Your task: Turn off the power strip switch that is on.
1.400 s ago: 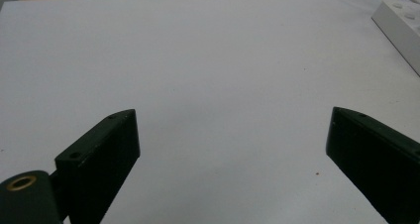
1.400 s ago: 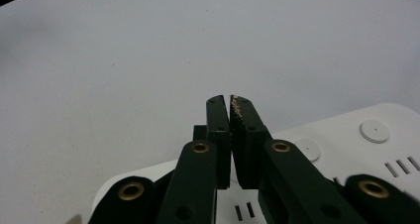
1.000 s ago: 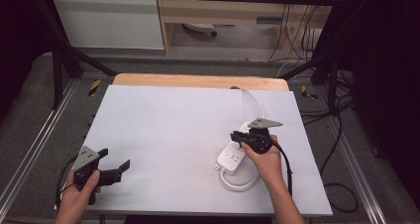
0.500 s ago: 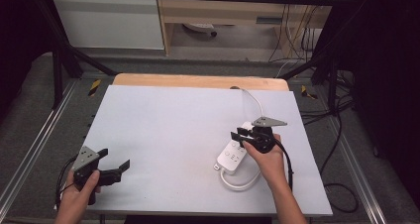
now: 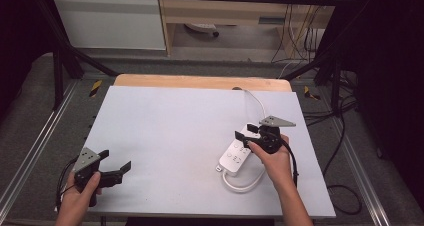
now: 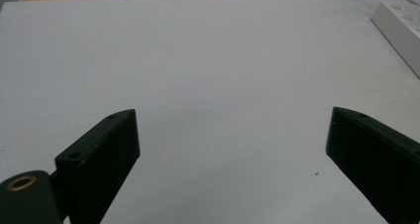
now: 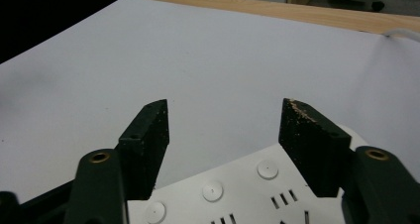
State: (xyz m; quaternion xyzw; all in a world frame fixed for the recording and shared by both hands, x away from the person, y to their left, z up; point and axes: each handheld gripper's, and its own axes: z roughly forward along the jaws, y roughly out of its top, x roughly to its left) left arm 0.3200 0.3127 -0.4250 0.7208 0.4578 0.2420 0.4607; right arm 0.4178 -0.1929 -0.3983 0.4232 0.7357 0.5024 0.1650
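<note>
Basically, the right gripper point(image 5: 248, 136) sat over the far end of the power strip point(image 5: 239, 153), jaws spread with the strip's end between them but not clamped. In the right gripper view the jaws straddled the strip point(image 7: 257, 194) on both long sides, gap visible at each, round buttons point(image 7: 268, 170) just below the tips. My read: it was lined up across the narrow width because that's the only span the jaws can take, and the far end keeps them off the sockets.

Strip lay near the right edge of the table point(image 5: 165, 121), angled, near end toward the front edge. Its white cord point(image 5: 242, 183) looped out from the near end, curled close to the front right corner. Another white lead point(image 5: 256, 102) ran from near the gripper back to the far edge. Can't tell from the high view whether it joins the strip.

Left gripper point(image 5: 116, 172) was parked near the front left corner, well apart from the strip, jaws wide and holding nothing. Left gripper view confirmed it: bare sheet between the jaws, strip's corner point(image 6: 398, 28) far off at upper right. Probably kept low and clear so it stays out of the right hand's point(image 5: 274, 158) way; it could come in to steady the strip or cord if needed.

Judgement: grasp was about to close, not yet made. Risk: cord loop drags or the strip pivots if pinched this far from its middle.
</note>
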